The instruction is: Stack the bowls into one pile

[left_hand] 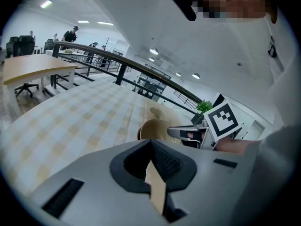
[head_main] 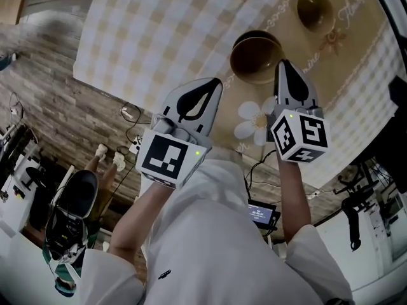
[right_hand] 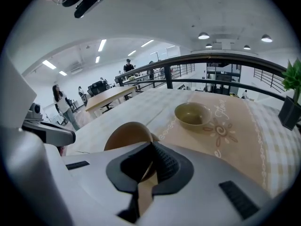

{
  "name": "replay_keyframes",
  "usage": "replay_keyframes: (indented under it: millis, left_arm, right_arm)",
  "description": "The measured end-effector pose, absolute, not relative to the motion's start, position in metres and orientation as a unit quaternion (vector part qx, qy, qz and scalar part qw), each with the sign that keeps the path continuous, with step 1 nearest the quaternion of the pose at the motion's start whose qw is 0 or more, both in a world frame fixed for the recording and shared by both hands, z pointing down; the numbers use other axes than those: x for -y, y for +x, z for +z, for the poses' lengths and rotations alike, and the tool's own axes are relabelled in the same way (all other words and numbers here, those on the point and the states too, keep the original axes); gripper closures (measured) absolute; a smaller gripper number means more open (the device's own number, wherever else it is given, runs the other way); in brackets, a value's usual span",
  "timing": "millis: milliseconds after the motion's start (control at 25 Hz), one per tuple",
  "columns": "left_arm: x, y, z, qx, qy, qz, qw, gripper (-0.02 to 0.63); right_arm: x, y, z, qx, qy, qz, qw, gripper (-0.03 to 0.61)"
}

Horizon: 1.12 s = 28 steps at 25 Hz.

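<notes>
Left jaws: my left gripper [head_main: 216, 81] has its jaws pressed together on nothing. It is held above the near edge of the tabletop [head_main: 159, 30].
Right jaws: my right gripper [head_main: 283, 63] is likewise pressed together and empty. Its tips sit just beside the near bowl's rim.
Near bowl: the near bowl [head_main: 256, 56] stands upright on the beige runner [head_main: 294, 38] and looks the wider of the two.
Far bowl: the far bowl [head_main: 316, 8] is upright on the same runner, apart from the near one and further from me.
Stage: nothing is stacked yet, and each bowl stands on its own.
Step in hand: as I judge it, the narrower far bowl should go into the near one. My right side is closer to both.
Doing it well: spread the right jaws before going down. Take one wall of the far bowl, one jaw inside and one outside, with the pads well down over the rim. Carry it level and centre it over the near bowl before letting go.
Risk: a shallow pinch on a smooth rim may let the bowl tip or slide.
Left's part: it can steady the near bowl if that one shifts.
</notes>
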<state>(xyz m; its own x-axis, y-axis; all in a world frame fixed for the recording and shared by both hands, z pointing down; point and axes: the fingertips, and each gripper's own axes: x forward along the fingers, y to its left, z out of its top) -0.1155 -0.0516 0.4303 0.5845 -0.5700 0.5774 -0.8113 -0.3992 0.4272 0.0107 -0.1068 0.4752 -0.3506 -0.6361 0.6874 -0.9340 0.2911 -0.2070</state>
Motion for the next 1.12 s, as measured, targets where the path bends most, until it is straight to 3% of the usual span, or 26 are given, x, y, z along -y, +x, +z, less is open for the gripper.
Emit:
replay_keyframes:
  millis: [400,800,1120]
  left_arm:
    - [0.047,-0.105,0.428,0.428,0.815,0.168,0.353,0.597]
    - [0.033,-0.096,0.409,0.404,0.828,0.18,0.344,0.597]
    - [0.031,-0.138,0.41,0.357,0.854,0.177,0.333,0.597]
  right_arm:
    - [0.109,0.025,0.479,0.752,0.533,0.249,0.297,0.538]
    - [0.09,0.027,0.44,0.753,0.555,0.229,0.27,0.537]
    - [0.061,-0.035,0.412,0.752,0.571,0.213,0.251,0.538]
